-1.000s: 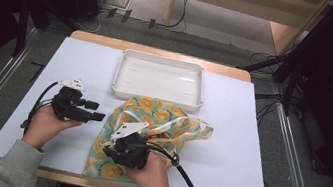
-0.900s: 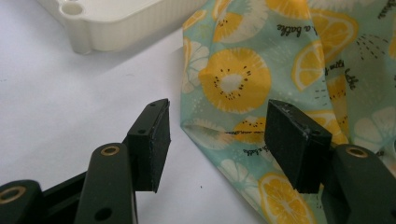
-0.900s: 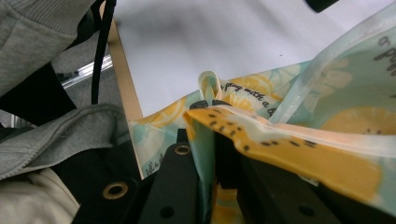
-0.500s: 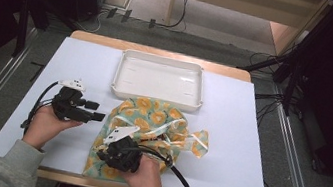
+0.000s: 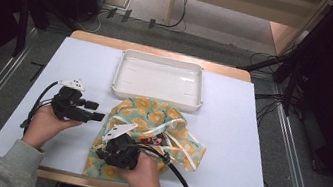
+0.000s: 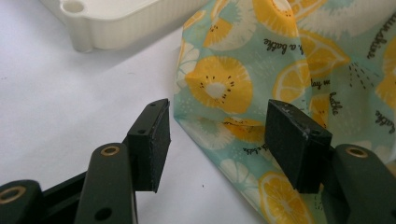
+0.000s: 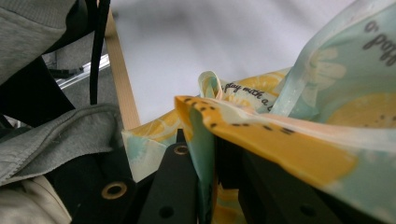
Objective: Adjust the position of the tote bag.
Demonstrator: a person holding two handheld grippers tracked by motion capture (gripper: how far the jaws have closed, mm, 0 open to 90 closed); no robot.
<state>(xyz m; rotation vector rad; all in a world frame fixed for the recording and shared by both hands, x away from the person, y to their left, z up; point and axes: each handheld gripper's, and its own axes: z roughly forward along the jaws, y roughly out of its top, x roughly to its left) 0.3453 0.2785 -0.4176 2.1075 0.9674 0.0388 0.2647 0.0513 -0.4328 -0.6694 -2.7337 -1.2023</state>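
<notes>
A pale green cloth printed with orange and lemon slices, with white ties, lies crumpled on the white table cover just in front of the tray. My right gripper is at the cloth's near left part, shut on a folded edge of it; in the right gripper view the cloth drapes over the closed jaws of that gripper. My left gripper is held level just left of the cloth, open. In the left gripper view the cloth's edge lies between and beyond the spread pads of that gripper, untouched.
A white rectangular tray stands empty behind the cloth; its corner shows in the left gripper view. The table's near wooden edge and a grey sleeve are close to the right gripper. Cables trail from both grippers.
The right hand has shifted slightly left with the cloth in its grip. The cloth's right corner has been drawn nearer and the cloth is more bunched. The left gripper has stayed put.
</notes>
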